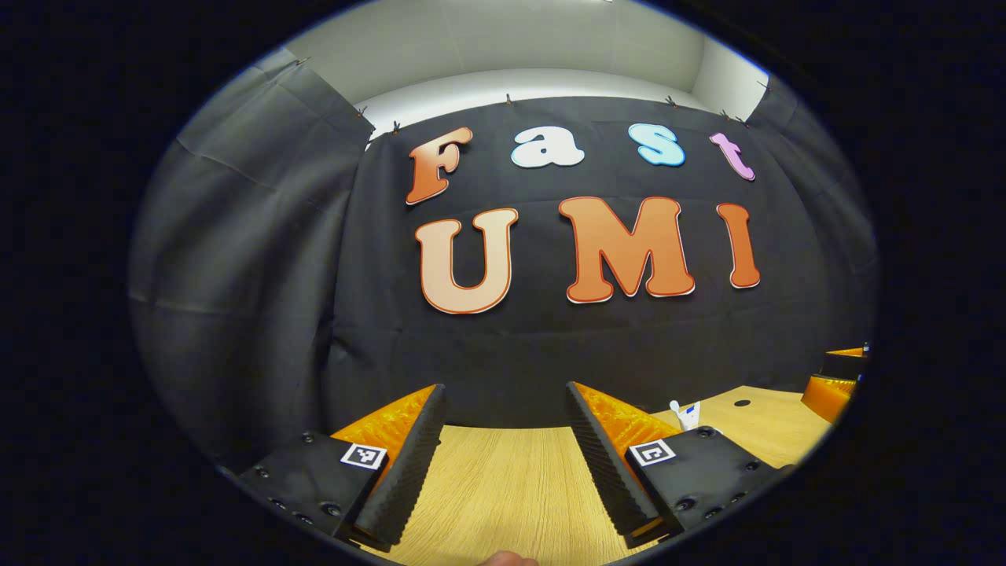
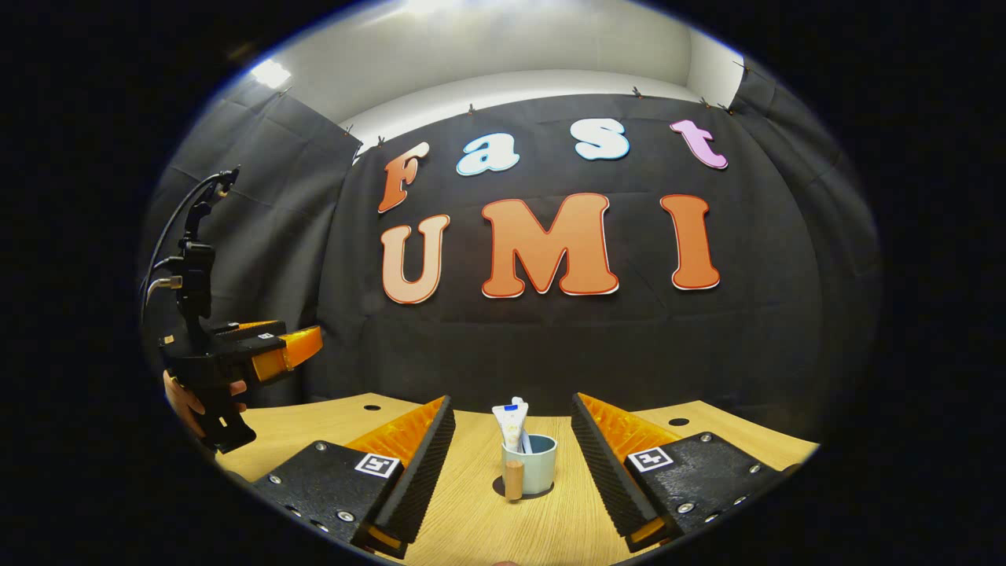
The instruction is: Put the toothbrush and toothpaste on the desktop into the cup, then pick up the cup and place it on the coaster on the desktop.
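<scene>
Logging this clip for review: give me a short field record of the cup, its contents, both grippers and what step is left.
cup: cup upright on the wooden desktop, wooden handle facing the camera
contents: toothpaste stands in the cup; toothbrush not clearly told apart
coaster: a dark edge shows under the cup's base; cannot tell if it is the coaster or shadow
right gripper: right gripper open, fingers either side of the cup, not touching
left gripper: left gripper open, nothing between its fingers, above bare desktop
step left: placing on the coaster, unconfirmed
</scene>
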A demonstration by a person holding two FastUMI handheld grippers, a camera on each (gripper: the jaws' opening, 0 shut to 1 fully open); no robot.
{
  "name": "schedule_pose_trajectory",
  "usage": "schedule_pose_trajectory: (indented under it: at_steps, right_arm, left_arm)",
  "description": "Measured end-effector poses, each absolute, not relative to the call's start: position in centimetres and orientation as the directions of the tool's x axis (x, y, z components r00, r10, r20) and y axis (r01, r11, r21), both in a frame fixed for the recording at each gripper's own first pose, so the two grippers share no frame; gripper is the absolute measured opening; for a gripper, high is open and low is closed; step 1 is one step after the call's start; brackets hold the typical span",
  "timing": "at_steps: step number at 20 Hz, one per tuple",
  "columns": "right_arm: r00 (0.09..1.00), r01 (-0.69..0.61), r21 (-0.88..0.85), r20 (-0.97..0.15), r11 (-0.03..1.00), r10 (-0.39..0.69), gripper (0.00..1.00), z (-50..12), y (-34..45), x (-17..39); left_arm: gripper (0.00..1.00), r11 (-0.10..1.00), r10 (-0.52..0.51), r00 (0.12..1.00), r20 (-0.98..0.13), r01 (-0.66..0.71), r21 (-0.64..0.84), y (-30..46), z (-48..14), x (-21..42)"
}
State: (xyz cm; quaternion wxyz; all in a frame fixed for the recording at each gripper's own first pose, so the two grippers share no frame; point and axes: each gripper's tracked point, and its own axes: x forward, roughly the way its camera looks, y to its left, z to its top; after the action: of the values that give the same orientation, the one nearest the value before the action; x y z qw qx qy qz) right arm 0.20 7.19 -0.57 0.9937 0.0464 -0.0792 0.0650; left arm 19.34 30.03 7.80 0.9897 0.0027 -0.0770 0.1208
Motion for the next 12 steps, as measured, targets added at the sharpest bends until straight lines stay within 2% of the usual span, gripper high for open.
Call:
schedule_pose_trajectory:
  at_steps: [1, 3, 4, 7, 12]
  right_arm:
    - [0.978, -0.135, 0.083, 0.173, 0.987, 0.119, 0.90, -0.4, 7.2, 0.1]
    - [0.974, -0.148, 0.104, 0.186, 0.984, 0.127, 0.90, 0.0, 7.4, 0.0]
    - [0.973, -0.150, 0.116, 0.193, 0.982, 0.126, 0.90, 0.1, 7.3, -0.2]
    - [0.970, -0.136, 0.122, 0.220, 0.983, 0.106, 0.90, 0.9, 6.7, -0.5]
    - [0.971, -0.138, 0.117, 0.214, 0.983, 0.111, 0.90, 0.4, 7.0, -0.8]
  left_arm:
    - [0.96, 0.969, 0.246, 0.955, 0.165, -0.247, -0.015, 30.3, 8.0, 18.9]
    - [1.00, 0.962, 0.272, 0.944, 0.189, -0.270, -0.035, 30.1, 8.3, 18.0]
    - [0.96, 0.966, 0.259, 0.946, 0.194, -0.256, -0.038, 29.7, 8.2, 17.6]
    - [0.94, 0.963, 0.265, 0.940, 0.213, -0.268, -0.017, 29.6, 8.5, 17.2]
    - [0.94, 0.978, 0.210, 0.957, 0.200, -0.206, -0.044, 26.6, 8.2, 18.1]
